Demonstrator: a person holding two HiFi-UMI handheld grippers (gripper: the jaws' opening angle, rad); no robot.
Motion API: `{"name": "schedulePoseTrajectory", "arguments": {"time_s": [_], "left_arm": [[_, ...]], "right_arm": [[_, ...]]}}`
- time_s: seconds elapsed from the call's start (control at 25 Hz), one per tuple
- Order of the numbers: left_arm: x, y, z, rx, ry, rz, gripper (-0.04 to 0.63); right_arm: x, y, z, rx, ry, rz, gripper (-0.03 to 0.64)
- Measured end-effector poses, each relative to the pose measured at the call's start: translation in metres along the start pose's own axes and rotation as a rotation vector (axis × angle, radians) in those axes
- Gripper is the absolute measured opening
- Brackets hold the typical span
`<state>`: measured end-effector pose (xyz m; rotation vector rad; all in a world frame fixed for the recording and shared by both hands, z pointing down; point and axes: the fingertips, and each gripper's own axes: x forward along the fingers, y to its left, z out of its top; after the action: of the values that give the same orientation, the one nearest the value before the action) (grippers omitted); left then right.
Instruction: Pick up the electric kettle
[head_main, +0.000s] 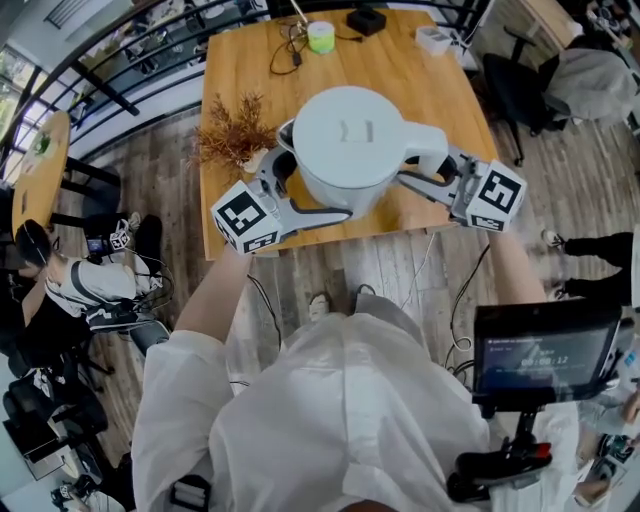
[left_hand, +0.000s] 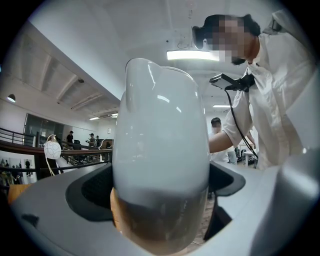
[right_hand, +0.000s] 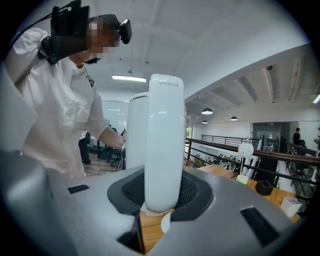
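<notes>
- The left claw (head_main: 300, 185) is closed on the rounded spout side of the glossy white electric kettle (head_main: 350, 135). The right claw (head_main: 425, 170) is clamped on its upright white handle (right_hand: 163, 140), a pad on each face.
- The kettle sits between the two claws, above the near edge of the light wooden table (head_main: 240, 60). I cannot tell whether its base is clear of the wood.
- To lift well, I judge both claws should rise together and stay level. The left grip is on a smooth curve and could slip if the pair drift apart.
- Just beyond the left claw lies a dried brown sprig (head_main: 230, 130); keep the kettle body off it.
- Far past both claws, a green roll (head_main: 321, 37), a black box (head_main: 366, 20) and dark cables (head_main: 285, 50) lie well apart from the kettle.
- Straight up, and back toward the person (head_main: 340, 400), looks open. A dark chair (head_main: 520, 90) stands outboard of the right claw.
</notes>
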<state>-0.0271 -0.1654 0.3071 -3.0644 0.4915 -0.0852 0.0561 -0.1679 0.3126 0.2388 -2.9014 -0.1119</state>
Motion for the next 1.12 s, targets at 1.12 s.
{"name": "schedulePoseTrajectory", "arguments": {"time_s": [1.12], "left_arm": [[-0.0018, 0.0018, -0.0035, -0.014, -0.004, 0.007, 0.577]], "right_arm": [[0.0042, -0.0010, -0.0037, 0.002, 0.002, 0.000, 0.097]]}}
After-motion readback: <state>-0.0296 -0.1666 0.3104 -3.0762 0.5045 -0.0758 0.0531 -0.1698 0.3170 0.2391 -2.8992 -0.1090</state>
